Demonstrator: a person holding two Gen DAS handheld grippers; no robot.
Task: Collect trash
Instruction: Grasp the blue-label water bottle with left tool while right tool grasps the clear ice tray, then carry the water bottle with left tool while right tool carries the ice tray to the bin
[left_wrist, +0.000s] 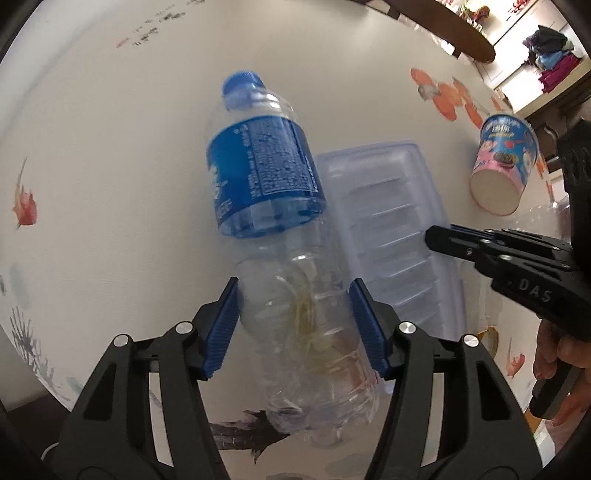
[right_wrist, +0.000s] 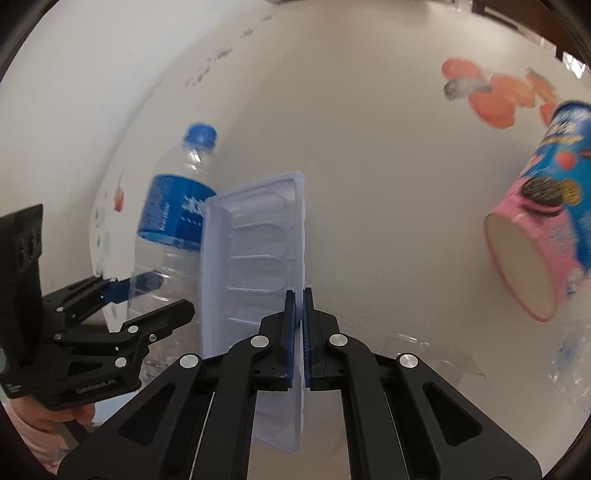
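My left gripper (left_wrist: 293, 325) is shut on the lower body of a clear plastic bottle (left_wrist: 273, 206) with a blue label and blue cap, held above the table; the bottle also shows in the right wrist view (right_wrist: 173, 225). My right gripper (right_wrist: 298, 328) is shut on the right rim of a clear ribbed plastic tray (right_wrist: 255, 254), tilting it on edge. The tray (left_wrist: 391, 229) lies just right of the bottle in the left wrist view, where my right gripper (left_wrist: 436, 236) reaches its edge. A pink and blue snack cup (right_wrist: 543, 229) lies on its side at the right.
The white tablecloth (right_wrist: 369, 129) has orange flower and fish prints. The snack cup also shows in the left wrist view (left_wrist: 506, 166). Crumpled clear plastic wrap (right_wrist: 565, 365) lies near the right edge. A dark chair and piled clothes (left_wrist: 550, 55) stand beyond the table.
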